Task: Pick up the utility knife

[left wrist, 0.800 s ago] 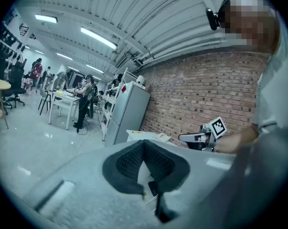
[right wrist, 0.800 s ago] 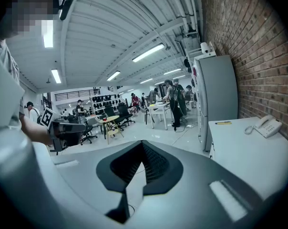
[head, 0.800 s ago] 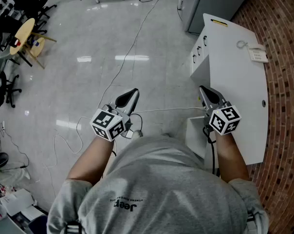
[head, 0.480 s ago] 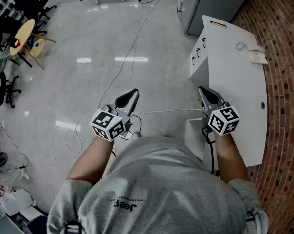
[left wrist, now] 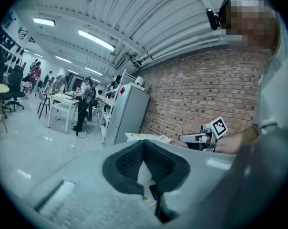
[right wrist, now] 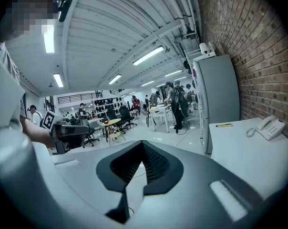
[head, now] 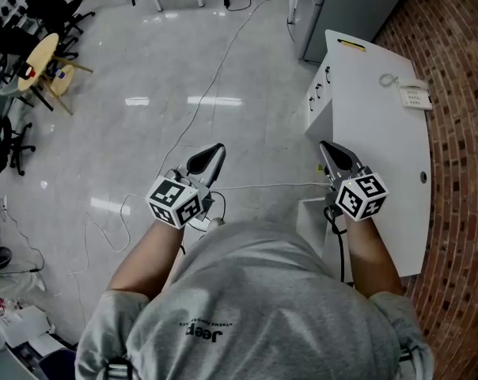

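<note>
The utility knife (head: 351,44) is a thin yellow bar lying at the far end of the white desk (head: 381,157). It also shows in the right gripper view as the knife (right wrist: 224,125), and small in the left gripper view as the knife (left wrist: 136,135). My left gripper (head: 216,148) hangs over the floor, shut with nothing in it. My right gripper (head: 326,146) hovers by the desk's near left edge, also shut and empty. Both are well short of the knife. In their own views the left gripper (left wrist: 144,142) and the right gripper (right wrist: 143,143) show pads meeting at the tip.
A white telephone (head: 415,93) with a coiled cord sits on the desk near the brick wall (head: 460,172). A grey fridge (head: 342,6) stands beyond the desk. Cables (head: 215,77) trail across the glossy floor. Chairs and a round table (head: 37,58) stand far left.
The desk has slid slightly left and up in the head view. Both grippers stay shut and hold nearly the same places.
</note>
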A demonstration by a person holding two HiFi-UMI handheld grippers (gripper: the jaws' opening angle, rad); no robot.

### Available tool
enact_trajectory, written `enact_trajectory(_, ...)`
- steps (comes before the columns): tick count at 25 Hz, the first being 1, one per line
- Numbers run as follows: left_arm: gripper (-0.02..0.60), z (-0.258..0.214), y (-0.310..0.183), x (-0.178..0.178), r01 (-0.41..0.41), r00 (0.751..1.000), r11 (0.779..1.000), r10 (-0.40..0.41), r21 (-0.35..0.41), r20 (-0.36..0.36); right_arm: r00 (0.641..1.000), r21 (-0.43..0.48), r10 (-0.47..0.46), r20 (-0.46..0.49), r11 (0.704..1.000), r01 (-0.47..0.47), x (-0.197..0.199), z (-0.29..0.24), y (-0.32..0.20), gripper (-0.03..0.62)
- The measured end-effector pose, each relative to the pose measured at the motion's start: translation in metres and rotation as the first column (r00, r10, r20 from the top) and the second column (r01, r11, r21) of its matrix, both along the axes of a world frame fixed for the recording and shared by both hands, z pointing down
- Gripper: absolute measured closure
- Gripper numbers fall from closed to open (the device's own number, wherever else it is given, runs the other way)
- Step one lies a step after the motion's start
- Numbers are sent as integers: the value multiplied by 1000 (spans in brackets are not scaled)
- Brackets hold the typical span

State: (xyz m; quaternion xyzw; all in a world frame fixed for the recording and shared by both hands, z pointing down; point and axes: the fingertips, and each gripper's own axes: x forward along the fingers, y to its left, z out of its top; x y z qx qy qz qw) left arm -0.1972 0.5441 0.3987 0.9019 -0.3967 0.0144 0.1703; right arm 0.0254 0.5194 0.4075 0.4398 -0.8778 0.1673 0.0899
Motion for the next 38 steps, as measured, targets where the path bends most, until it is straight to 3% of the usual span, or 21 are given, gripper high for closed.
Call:
enact_trajectory(10, 583, -7, -11, 56, -8, 1000, 1000, 8, 19, -8, 999, 22, -37, 7, 999, 37, 41, -8, -1, 585)
enact_trajectory(18, 583, 6, -72, 54, -25, 999, 1000, 25, 0, -27, 1000, 8, -9, 4, 1000, 9, 49, 4, -46, 585)
enact_trajectory(27, 583, 16, -236, 32, -115, 993, 993, 116, 21, -39, 999, 53, 51, 9, 997, -51, 26, -2, -189, 585)
enact_trajectory(33, 583, -3, -369, -3, -175, 985, 984, 175, 38, 3, 995, 79, 90, 48, 992, -94, -8, -20, -308, 585)
enact_trajectory(38, 583, -11, -449, -20, -190, 982, 981, 190, 44, 5, 991, 92, 122, 50, 988, -126, -20, -29, -385, 585)
